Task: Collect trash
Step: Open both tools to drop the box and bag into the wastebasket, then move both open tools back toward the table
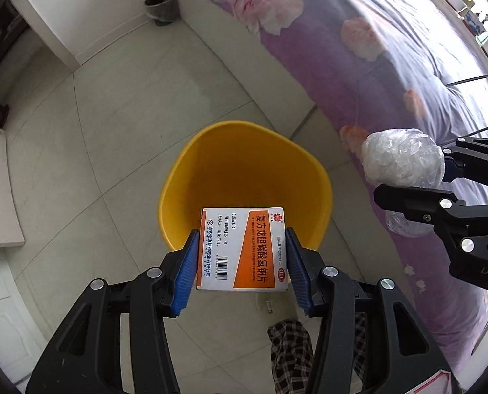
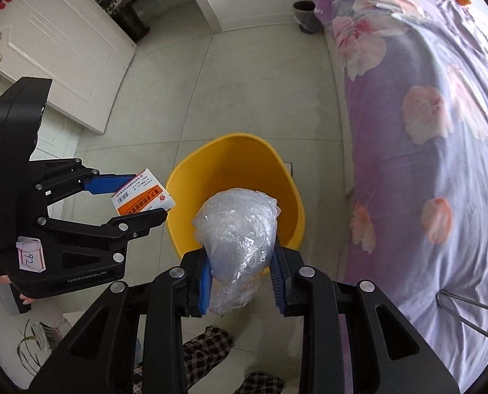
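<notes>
Trash sits in both grippers: the left gripper [image 1: 242, 262] is clamped on an orange and white medicine box [image 1: 244, 249], its blue pads [image 1: 186, 272] pressed against the box's two long sides, and the right gripper [image 2: 242, 274] is closed around a crumpled ball of clear plastic wrap [image 2: 237, 239]. Both items hang above the open mouth of a yellow bin [image 1: 211, 164], which stands on the pale tiled floor [image 1: 129, 115] just beside the bed. Below the grippers, a checked trouser leg [image 1: 289, 344] shows at the frame's lower edge, partly hidden by the gripper frames. The bin's bottom is screened by the box and the wrap, so its contents cannot be made out. To the right, a purple flowered bedspread [image 1: 391, 65] fills that side of the left wrist view. Farther off, a dark pot [image 1: 163, 5] stands in the corner by the wall, and a white door [image 2: 63, 49] is at the left in the right wrist view.
</notes>
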### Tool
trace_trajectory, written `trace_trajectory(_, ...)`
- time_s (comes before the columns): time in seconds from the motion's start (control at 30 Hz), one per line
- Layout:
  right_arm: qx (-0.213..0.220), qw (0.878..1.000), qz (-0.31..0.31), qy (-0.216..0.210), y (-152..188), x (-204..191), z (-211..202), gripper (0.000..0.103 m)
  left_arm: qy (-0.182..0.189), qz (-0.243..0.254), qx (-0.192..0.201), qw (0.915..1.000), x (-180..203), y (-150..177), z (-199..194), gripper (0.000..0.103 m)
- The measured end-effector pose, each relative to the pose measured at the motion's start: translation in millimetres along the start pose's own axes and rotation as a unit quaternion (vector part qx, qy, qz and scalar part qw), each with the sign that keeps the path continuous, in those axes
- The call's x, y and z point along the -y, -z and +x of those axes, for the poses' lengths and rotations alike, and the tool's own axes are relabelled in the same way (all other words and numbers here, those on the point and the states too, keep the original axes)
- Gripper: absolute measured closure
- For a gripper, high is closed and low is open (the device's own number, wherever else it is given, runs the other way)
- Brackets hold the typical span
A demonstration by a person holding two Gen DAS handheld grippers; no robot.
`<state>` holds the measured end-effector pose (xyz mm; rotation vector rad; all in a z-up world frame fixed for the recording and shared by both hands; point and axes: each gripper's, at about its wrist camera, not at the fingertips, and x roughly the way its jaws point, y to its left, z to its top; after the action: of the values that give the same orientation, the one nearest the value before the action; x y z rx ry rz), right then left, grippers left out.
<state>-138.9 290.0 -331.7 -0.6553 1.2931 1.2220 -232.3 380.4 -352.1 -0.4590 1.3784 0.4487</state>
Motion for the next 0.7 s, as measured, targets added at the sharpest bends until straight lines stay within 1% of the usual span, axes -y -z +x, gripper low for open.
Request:
trace_trajectory(0.17,-0.033,0.999,-0.013,-0.001,-8.4,-0.1,38.9,0.071,-0.002,-0.015,-0.018,0.9997,-18.0,-3.0,25.0,0.053)
trace_trajectory(0.27,-0.039,0.999,-0.021,0.004,-9.4,-4.0,48.0,0.071,-0.001,-0.022,-0.021,0.9995,-25.8,-3.3,34.6,0.053)
trace_trajectory(0.4,-0.039,0.999,-0.019,0.008,-11.8,0.1,55.1,0.07,-0.002,-0.026,-0.024,0.9994,-31.0,1.6,38.0,0.052)
trace_trajectory(0.47,-0.039,0.999,-0.021,0.01,-12.9,-2.9,58.5,0.067,-0.005,-0.026,-0.023,0.9994,-31.0,4.2,38.4,0.051)
trace_trajectory(0.5,-0.039,0.999,-0.022,0.01,-12.7,-2.9,58.7,0.062,-0.006,-0.026,-0.022,0.9994,-31.3,4.6,38.4,0.05)
trace_trajectory(0.53,-0.039,0.999,-0.024,0.014,-12.8,-3.0,59.2,0.059,-0.005,-0.027,-0.021,0.9994,-29.8,4.1,40.2,0.045)
trace_trajectory(0.57,-0.036,0.999,-0.027,0.019,-12.8,-3.5,58.3,0.055,-0.006,-0.028,-0.019,0.9994,-29.8,4.5,39.6,0.042)
trace_trajectory(0.7,-0.033,0.999,-0.026,0.02,-17.7,1.7,61.1,0.053,-0.006,-0.029,-0.015,0.9994,-28.3,4.4,39.6,0.041)
